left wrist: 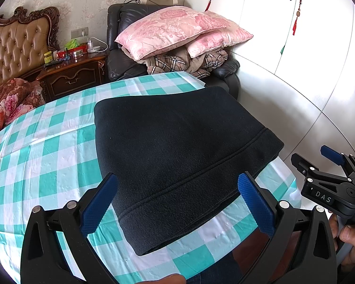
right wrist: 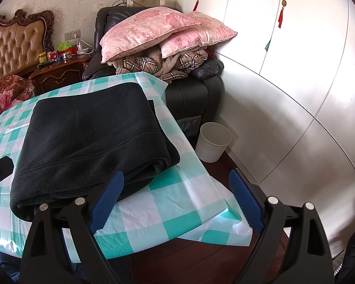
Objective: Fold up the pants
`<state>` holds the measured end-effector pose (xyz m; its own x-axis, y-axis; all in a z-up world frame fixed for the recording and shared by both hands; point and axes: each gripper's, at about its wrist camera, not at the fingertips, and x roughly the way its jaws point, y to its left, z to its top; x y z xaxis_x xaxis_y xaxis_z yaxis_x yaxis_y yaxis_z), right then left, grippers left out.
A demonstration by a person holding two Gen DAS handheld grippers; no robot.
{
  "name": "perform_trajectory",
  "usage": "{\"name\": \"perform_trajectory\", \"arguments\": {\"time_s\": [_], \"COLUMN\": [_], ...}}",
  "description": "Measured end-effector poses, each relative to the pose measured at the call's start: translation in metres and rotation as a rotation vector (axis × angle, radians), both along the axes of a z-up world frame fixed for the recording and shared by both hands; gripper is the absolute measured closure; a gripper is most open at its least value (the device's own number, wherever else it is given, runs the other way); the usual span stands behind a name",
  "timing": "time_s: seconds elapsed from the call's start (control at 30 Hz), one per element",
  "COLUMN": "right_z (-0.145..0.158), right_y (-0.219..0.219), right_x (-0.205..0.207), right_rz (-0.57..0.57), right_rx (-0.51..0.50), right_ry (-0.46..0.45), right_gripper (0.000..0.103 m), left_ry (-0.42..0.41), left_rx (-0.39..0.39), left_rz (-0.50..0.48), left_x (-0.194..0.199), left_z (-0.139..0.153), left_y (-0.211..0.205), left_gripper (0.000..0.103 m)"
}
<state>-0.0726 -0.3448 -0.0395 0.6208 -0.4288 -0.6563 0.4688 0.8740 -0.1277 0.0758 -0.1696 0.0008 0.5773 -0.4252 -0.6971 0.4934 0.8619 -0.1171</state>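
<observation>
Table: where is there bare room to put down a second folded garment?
The checked cloth lies bare left of the black pants, toward the bed. A smaller bare patch lies at the near right corner. The far right edge is crowded: the pants reach it.

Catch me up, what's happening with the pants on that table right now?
A person holds a gripper in each hand over the checked table. The black pants lie folded into a compact stack near the table's right edge. Both the left gripper and the right gripper are open and hold nothing; the left frames the stack's near edge, the right sits off its right corner. The fold looks about done.
</observation>
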Motion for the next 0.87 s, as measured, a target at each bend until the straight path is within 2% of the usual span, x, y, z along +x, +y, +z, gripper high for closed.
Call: {"name": "perform_trajectory", "arguments": {"time_s": [0.4,0.53,0.67,0.8,0.87], "right_z": [-0.001,-0.001,-0.005,-0.013,-0.014], "right_y": [0.001,0.001,0.001,0.0,-0.001], "right_x": [0.0,0.0,0.0,0.0,-0.001], "right_rz": [-0.001,0.0,-0.001,-0.01,-0.01], "right_rx": [0.001,0.0,0.001,0.026,0.034], "right_ry": [0.002,0.003,0.004,-0.01,-0.017], "right_gripper": [0.013,0.013,0.013,0.012,0.005], "left_ry": [-0.003,-0.039,0.038,0.012,-0.012], "left_rx": [-0.001,-0.008,-0.047,-0.074,-0.09], "left_rz": [0.002,0.001,-0.055,-0.031,0.009], "left_x": [0.0,-0.005,0.001,0.002,0.003], "left_z": [0.0,0.0,-0.006,0.0,0.005], "left_y": [0.0,-0.003,-0.005,0.018,0.045], "left_gripper": [0.005,0.005,0.005,0.005,0.005]}}
